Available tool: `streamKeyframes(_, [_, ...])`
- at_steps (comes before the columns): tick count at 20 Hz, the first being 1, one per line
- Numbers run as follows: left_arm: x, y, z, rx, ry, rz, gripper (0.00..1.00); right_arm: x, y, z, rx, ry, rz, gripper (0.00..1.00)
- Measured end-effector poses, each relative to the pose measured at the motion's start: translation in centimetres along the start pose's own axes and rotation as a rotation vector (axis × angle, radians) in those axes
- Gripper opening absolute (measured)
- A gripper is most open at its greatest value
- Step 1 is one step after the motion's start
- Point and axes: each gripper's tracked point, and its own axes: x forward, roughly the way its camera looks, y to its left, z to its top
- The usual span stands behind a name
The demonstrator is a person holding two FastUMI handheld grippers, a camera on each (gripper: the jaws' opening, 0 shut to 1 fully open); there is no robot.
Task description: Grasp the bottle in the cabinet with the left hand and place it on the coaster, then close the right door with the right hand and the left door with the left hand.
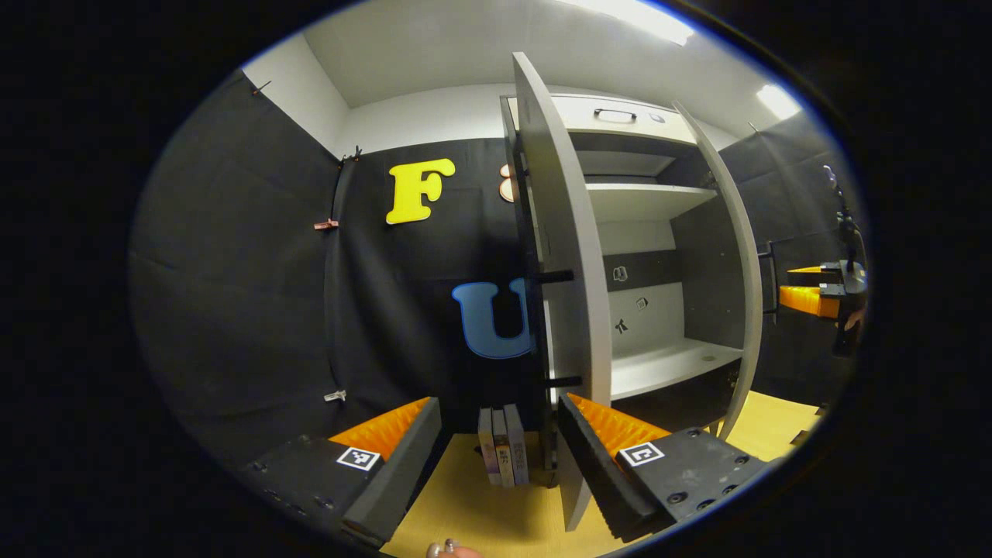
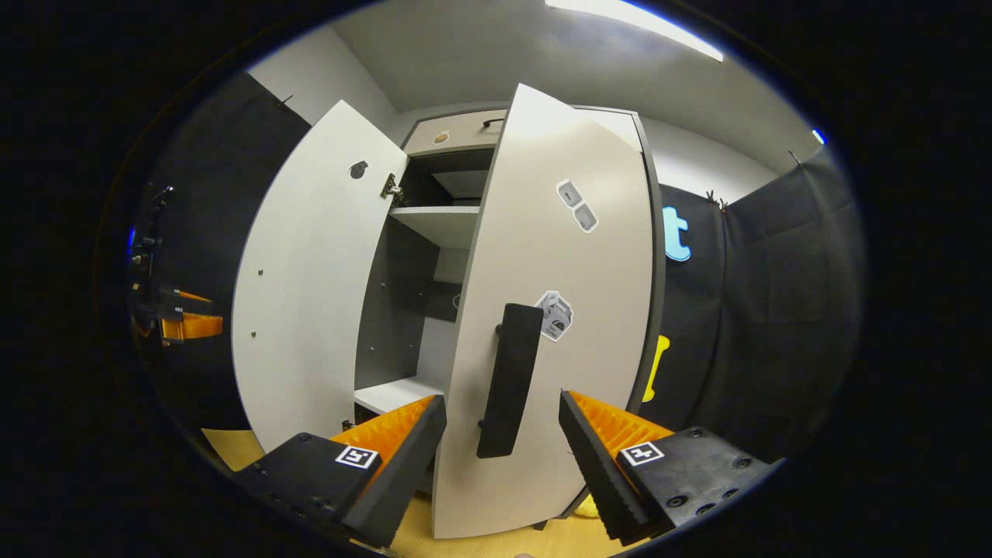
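Doors on the cabinet (image 1: 659,232) both stand open. In the left gripper view, we hold our left gripper (image 1: 500,457) spread wide, near the left door (image 1: 562,256), with books (image 1: 504,446) behind on the yellow table (image 1: 480,511). In the right gripper view, our right gripper (image 2: 502,457) is spread around the right door (image 2: 558,310)'s black handle (image 2: 509,380), not pinching it. We cannot see where the bottle is.

Three slim books (image 1: 502,446) upright side by side on yellow tabletop (image 1: 465,511), spines facing out, just beside foot of cabinet's near side. Metal clips (image 1: 326,225) on black cloth wall; one higher (image 1: 326,225), one lower (image 1: 335,396), along vertical seam. Two ceiling light panels (image 1: 635,17), bright, overhead; smaller one (image 1: 777,101) farther right. In right gripper view, long ceiling light strip (image 2: 632,27) and clips (image 2: 714,203) at top edge of cloth wall. White wall band (image 1: 422,116) above cloth.
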Motion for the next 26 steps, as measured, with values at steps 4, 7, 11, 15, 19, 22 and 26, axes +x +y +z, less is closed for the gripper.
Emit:
streamKeyframes(4, [1.8, -2.0, 1.8, -0.049, -0.056, -0.112, 0.96, -1.4, 0.3, -0.2, -0.003, 0.023, -0.042, 0.98])
streamKeyframes(7, [1.6, -2.2, 1.9, -0.032, -0.068, -0.148, 0.91, -2.9, -0.1, -0.2, 0.002, 0.027, -0.081, 0.98])
streamKeyframes(11, [2.1, -3.6, 2.1, -0.054, -0.074, -0.221, 0.91, -4.3, -0.5, -0.3, 0.011, 0.039, -0.116, 0.97])
streamKeyframes(15, [2.5, -5.8, 2.2, -0.066, -0.073, -0.28, 0.91, -5.4, -1.2, -0.3, 0.024, 0.044, -0.13, 0.97])
streamKeyframes(19, [3.3, -9.0, 2.9, -0.049, -0.086, -0.317, 0.91, -6.5, -2.9, -1.0, -0.006, 0.072, -0.152, 0.97])
streamKeyframes(22, [3.7, -11.2, 2.9, -0.048, -0.077, -0.343, 0.91, -7.4, -4.2, -0.6, 0.009, 0.066, -0.164, 0.98])
streamKeyframes(26, [4.7, -14.0, 3.2, -0.062, -0.077, -0.36, 0.91, -8.4, -6.1, -0.9, 0.02, 0.074, -0.177, 0.97])
